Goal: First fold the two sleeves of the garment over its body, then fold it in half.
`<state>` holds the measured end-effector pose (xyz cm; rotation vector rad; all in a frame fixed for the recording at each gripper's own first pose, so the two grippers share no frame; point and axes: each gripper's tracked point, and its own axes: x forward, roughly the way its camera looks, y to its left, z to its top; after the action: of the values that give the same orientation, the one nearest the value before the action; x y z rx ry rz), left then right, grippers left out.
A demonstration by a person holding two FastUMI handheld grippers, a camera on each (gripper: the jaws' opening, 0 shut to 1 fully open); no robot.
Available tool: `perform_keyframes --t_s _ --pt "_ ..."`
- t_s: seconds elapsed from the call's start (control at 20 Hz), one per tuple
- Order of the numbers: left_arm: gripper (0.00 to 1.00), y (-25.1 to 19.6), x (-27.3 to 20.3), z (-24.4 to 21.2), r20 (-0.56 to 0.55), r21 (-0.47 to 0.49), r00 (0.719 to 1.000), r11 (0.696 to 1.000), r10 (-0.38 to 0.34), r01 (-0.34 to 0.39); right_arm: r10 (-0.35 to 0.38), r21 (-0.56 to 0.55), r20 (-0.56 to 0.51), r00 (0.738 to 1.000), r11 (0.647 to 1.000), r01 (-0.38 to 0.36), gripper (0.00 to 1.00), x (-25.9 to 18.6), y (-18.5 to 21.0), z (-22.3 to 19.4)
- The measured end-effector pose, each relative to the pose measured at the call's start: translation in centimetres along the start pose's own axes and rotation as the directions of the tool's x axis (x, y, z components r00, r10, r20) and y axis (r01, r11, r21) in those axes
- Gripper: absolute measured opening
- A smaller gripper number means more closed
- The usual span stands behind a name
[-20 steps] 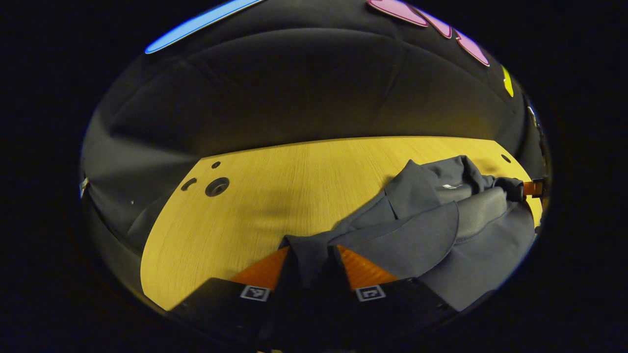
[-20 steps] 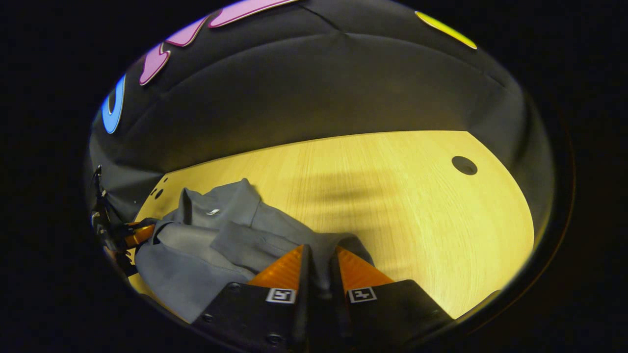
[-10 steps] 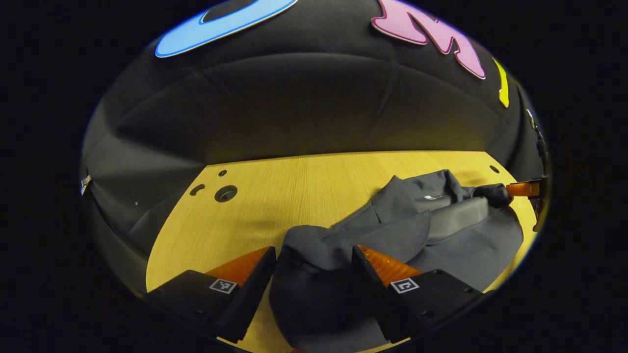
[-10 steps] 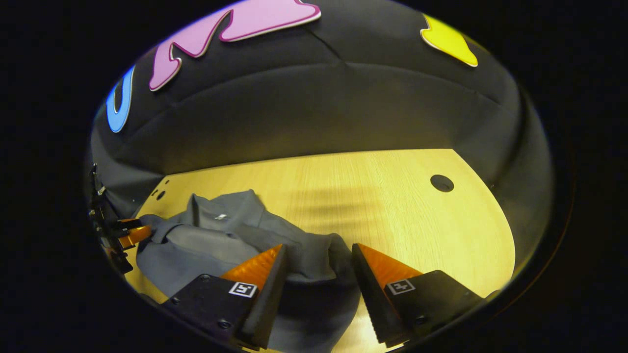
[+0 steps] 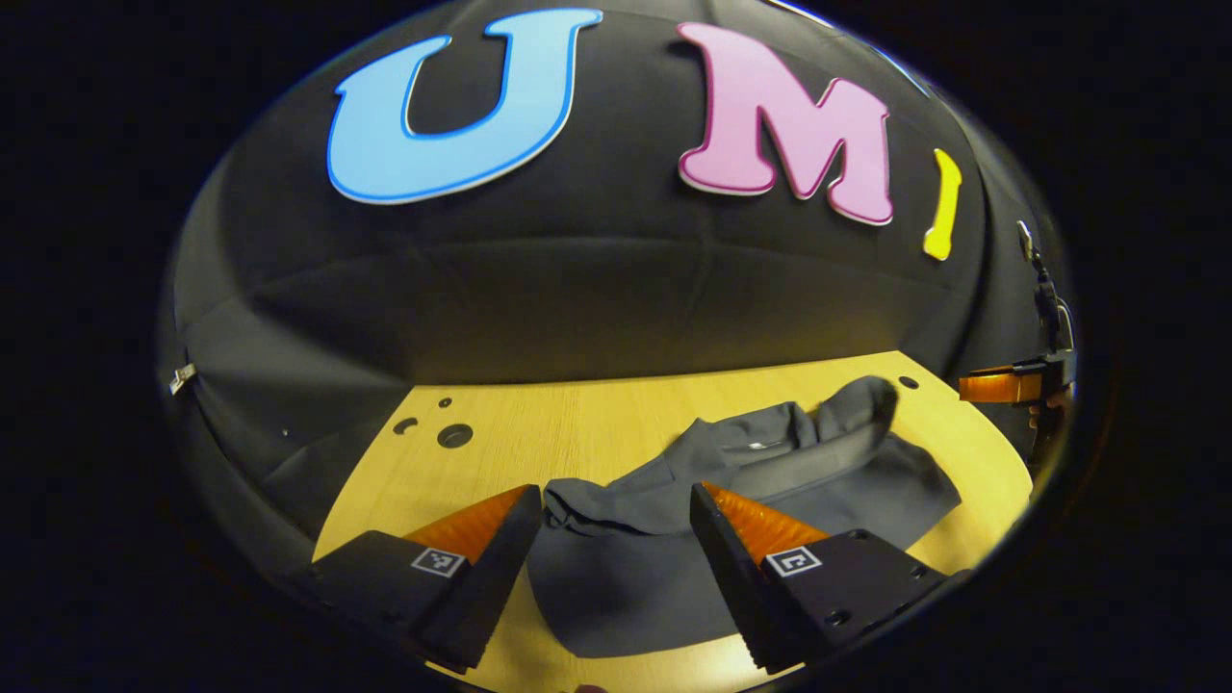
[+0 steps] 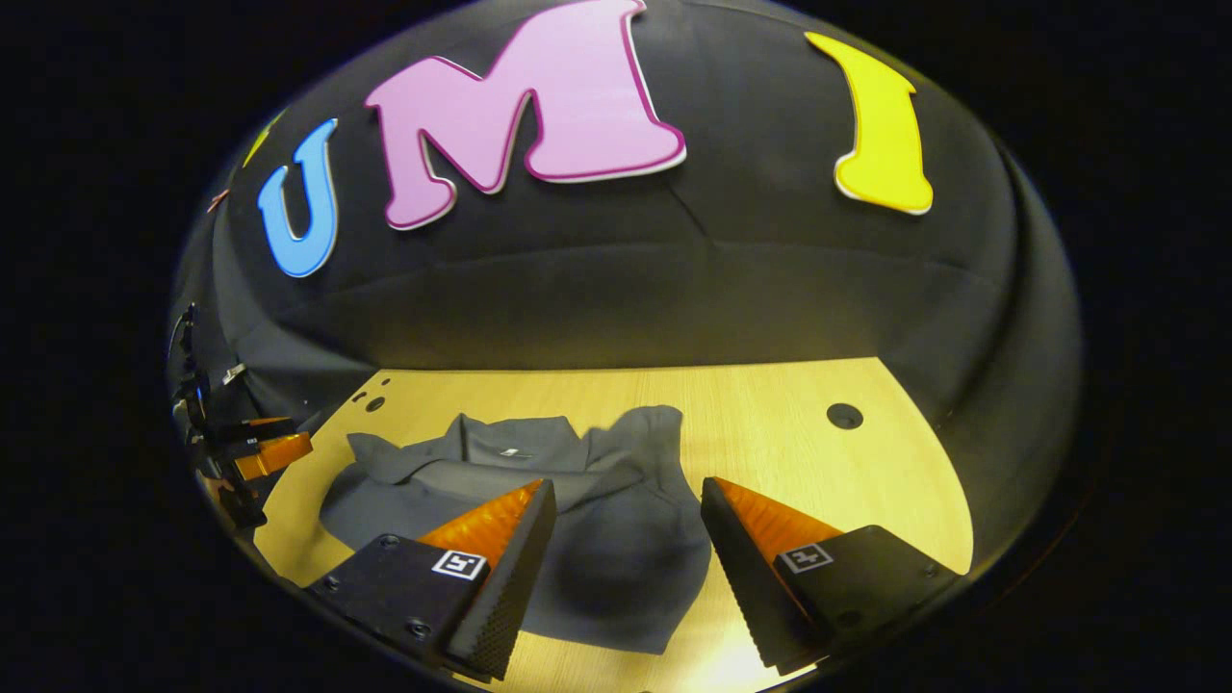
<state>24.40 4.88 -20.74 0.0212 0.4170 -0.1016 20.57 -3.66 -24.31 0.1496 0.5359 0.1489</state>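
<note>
A dark grey garment (image 5: 770,481) lies folded and bunched on the wooden table (image 5: 597,443), its collar toward the back wall. In the left gripper view my left gripper (image 5: 611,505) is open, raised above the garment's near left corner, with nothing between the fingers. In the right gripper view the same garment (image 6: 597,520) lies below my right gripper (image 6: 626,496), which is open and lifted clear of the cloth. The right gripper (image 5: 1006,387) shows at the far right of the left gripper view. The left gripper (image 6: 260,448) shows at the far left of the right gripper view.
The table has round holes at its back left (image 5: 454,435) and one at its back right (image 6: 844,416). The black cloth wall rises just behind the table. Bare wood lies to the left of the garment and to its right.
Both grippers, shut on the garment's corners a second ago, have opened and let the cloth drop. Both have lifted and drawn back, and the garment now lies settled on the table.
</note>
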Motion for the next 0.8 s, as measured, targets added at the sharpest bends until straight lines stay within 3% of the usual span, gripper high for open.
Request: perform_keyframes --t_s 0.4,0.8 --pt "0.97 -2.4 -8.8 1.5 0.087 0.003 0.996 1.000 -0.016 0.016 0.042 -0.022 0.057 0.998 0.999 -0.041 0.94 -7.1 2.0 0.3" --pt "0.97 -4.4 -15.4 0.5 0.108 -0.101 0.994 0.995 0.001 0.010 0.104 -0.038 0.101 0.990 0.994 -0.100 0.94 -13.8 5.1 -0.3"
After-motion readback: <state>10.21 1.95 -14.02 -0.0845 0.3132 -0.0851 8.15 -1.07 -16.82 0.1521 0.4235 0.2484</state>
